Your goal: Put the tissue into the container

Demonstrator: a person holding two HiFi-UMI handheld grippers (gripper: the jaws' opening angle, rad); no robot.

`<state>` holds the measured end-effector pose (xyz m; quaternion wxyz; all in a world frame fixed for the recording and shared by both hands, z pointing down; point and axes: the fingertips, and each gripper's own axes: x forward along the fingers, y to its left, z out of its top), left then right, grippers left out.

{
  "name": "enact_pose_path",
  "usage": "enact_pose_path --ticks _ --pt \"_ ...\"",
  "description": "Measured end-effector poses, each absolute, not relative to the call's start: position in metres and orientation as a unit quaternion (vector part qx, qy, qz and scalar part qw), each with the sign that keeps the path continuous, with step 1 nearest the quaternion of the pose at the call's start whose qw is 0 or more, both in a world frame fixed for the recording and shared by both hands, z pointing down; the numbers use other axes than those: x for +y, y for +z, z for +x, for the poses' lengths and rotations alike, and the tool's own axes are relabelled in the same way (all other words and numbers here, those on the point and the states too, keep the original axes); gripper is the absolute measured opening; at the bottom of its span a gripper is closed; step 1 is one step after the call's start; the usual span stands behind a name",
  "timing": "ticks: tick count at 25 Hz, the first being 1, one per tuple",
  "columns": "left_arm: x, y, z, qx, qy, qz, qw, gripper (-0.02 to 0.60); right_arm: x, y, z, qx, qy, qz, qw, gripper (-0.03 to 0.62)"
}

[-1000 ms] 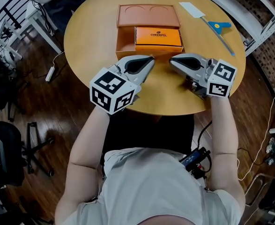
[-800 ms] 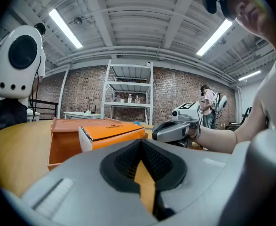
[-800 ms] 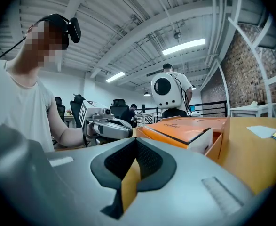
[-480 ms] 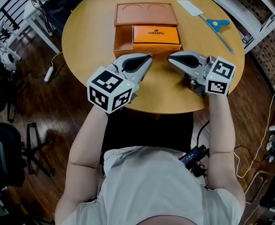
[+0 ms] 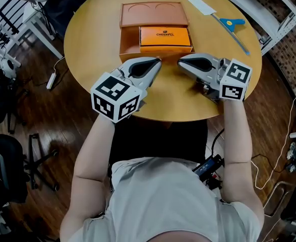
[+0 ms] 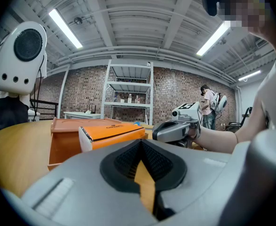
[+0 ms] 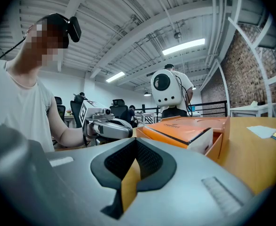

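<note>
Both jaws are seen closed together and empty, the left gripper (image 5: pixel 157 62) and right gripper (image 5: pixel 181 61) being held mid-frame over the round table (image 5: pixel 92 44). Since a second ago only a slight upward drift is noted. In the open container (image 5: pixel 129 40), upper centre, the tissue pack (image 5: pixel 165 38) is already lodged; the task is judged done.

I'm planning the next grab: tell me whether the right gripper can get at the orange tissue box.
Probably yes. The right gripper rests just short of the tissue box, which lies uncovered in the open container, standing above its low wall. Its jaws are shut, so they must open first.
</note>
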<state>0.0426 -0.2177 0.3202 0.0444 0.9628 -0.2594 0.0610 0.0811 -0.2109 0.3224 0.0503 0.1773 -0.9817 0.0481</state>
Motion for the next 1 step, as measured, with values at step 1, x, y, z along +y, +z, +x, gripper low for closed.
enact_pose_path --ticks 1 --pt "-0.2175 0.3203 0.0425 -0.260 0.061 0.963 0.045 0.000 -0.2106 0.3225 0.0810 -0.982 0.048 0.177 0.050 0.000"
